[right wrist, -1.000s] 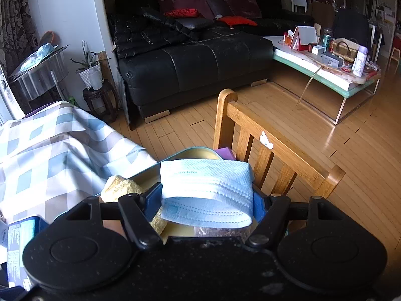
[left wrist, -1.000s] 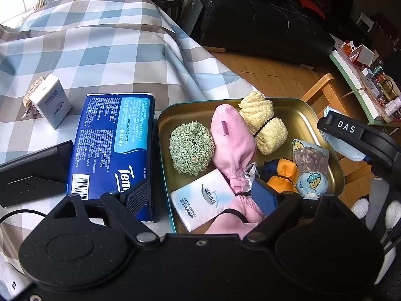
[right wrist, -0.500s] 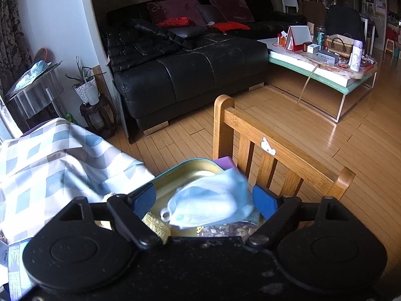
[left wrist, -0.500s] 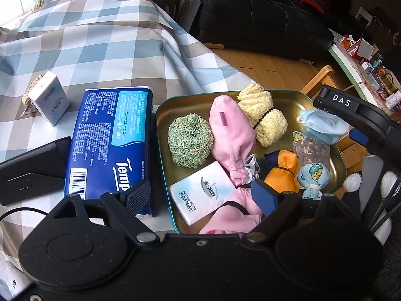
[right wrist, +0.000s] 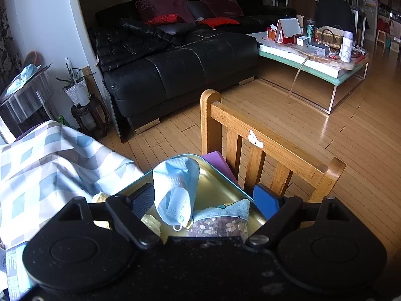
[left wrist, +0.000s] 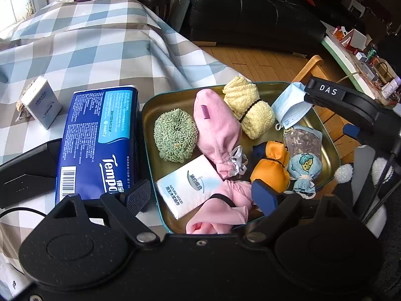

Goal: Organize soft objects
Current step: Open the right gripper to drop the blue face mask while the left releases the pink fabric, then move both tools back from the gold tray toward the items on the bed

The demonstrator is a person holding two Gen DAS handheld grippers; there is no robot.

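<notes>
A gold metal tray [left wrist: 175,97] on the checked tablecloth holds soft things: a green scrubber [left wrist: 175,135], a pink pouch [left wrist: 215,125], a yellow rolled towel [left wrist: 250,110], an orange pouch [left wrist: 270,168], a blue strawberry pouch [left wrist: 303,168], a tissue pack [left wrist: 190,185] and pink cloth [left wrist: 220,215]. A light blue face mask [left wrist: 288,107] lies loose at the tray's far right corner; it also shows in the right wrist view [right wrist: 175,190]. My left gripper [left wrist: 200,195] is open and empty over the tray's near edge. My right gripper [right wrist: 208,200] is open above the mask.
A blue Tempo tissue pack [left wrist: 97,135] lies left of the tray, with a small white box [left wrist: 41,105] and a black device [left wrist: 25,170] further left. A wooden chair back [right wrist: 263,148] stands just beyond the tray. A black sofa [right wrist: 175,65] is behind.
My right gripper opened and let go of the blue mask, which dropped crumpled into the tray's far right corner. The gripper then drew back. My left gripper only shifted slightly.
</notes>
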